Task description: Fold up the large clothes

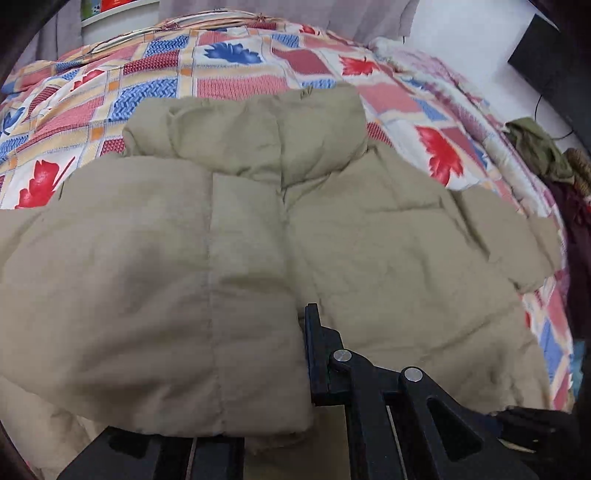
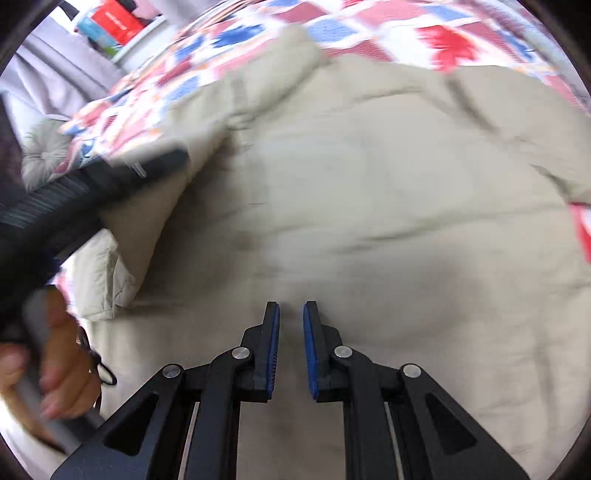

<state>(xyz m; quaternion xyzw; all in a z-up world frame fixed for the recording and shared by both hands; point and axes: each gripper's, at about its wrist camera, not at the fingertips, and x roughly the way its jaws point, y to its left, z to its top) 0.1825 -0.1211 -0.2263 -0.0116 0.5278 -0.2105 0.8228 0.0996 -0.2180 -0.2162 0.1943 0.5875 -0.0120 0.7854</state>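
Note:
A large beige puffer jacket (image 1: pixel 388 240) lies spread on the bed with its hood (image 1: pixel 258 129) at the far end. In the left wrist view my left gripper (image 1: pixel 292 308) is shut on a thick fold of the jacket. The fold drapes over and hides the left finger, so only the right finger (image 1: pixel 317 350) shows. In the right wrist view my right gripper (image 2: pixel 291 314) hovers over the jacket's (image 2: pixel 388 203) middle, its blue pads (image 2: pixel 309 350) nearly together with nothing between them. The left gripper's dark body (image 2: pixel 92 192) is blurred at the left and lifts a jacket flap.
A patchwork quilt (image 1: pixel 236 85) with red and blue leaves covers the bed. Dark green and maroon clothes (image 1: pixel 535 147) are piled at its right edge. A person's hand (image 2: pixel 59 362) grips a grey handle. A shelf with boxes (image 2: pixel 118 22) and a grey cushion (image 2: pixel 44 151) stand beyond.

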